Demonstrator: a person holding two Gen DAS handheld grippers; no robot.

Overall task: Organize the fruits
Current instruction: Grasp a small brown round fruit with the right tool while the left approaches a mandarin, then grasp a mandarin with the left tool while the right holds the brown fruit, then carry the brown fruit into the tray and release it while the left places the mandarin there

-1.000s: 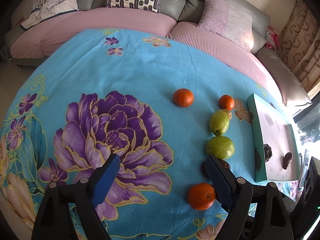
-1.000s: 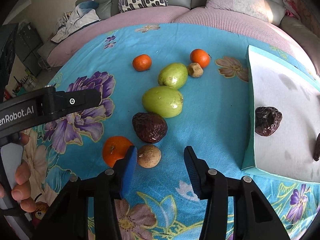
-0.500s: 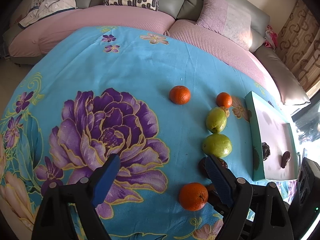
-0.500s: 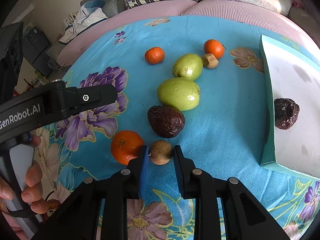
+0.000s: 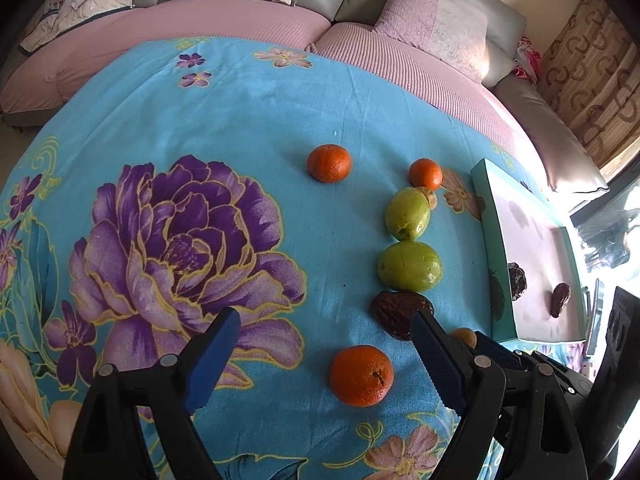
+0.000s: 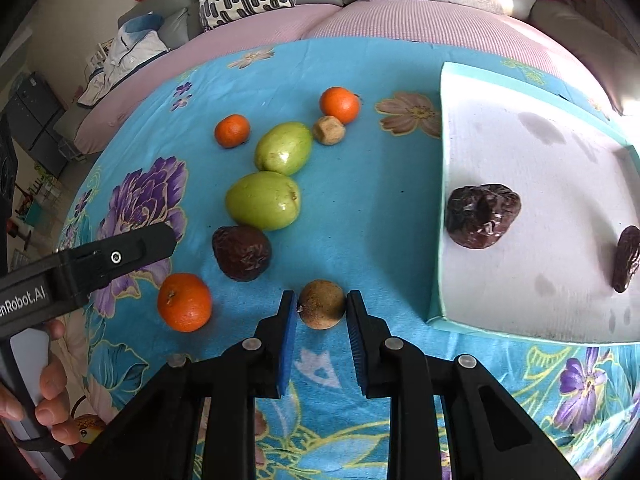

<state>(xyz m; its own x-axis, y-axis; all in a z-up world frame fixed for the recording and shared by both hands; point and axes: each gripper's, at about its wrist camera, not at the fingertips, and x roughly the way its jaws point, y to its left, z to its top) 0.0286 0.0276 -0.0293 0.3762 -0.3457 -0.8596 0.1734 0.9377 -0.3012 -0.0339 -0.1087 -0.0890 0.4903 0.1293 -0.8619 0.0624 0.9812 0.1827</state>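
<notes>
My right gripper has its jaws clenched on the small brown fruit, pads flush vs. both its sides, fruit just above or on the blue floral cloth – can't tell which. My left gripper hangs w/ jaws released, wide apart, nothing btwn them, over the surface.

Around the brown fruit in the right view: nearest orange to its left, dark wrinkled fruit up-left, apart from both. Behind that a green fruit, just touching the dark one, then a second green fruit further back. A tan lump sits beside the second green one, w/ an orange right behind it and another orange off to the left.

The teal tray lies to the right on the cloth, white inside. Two dark wrinkled fruits in it: a big one near the left wall, a slimmer one at the right edge of view.

A hand grips the left tool's handle at lower left. Sofa w/ cushions beyond the surface.
</notes>
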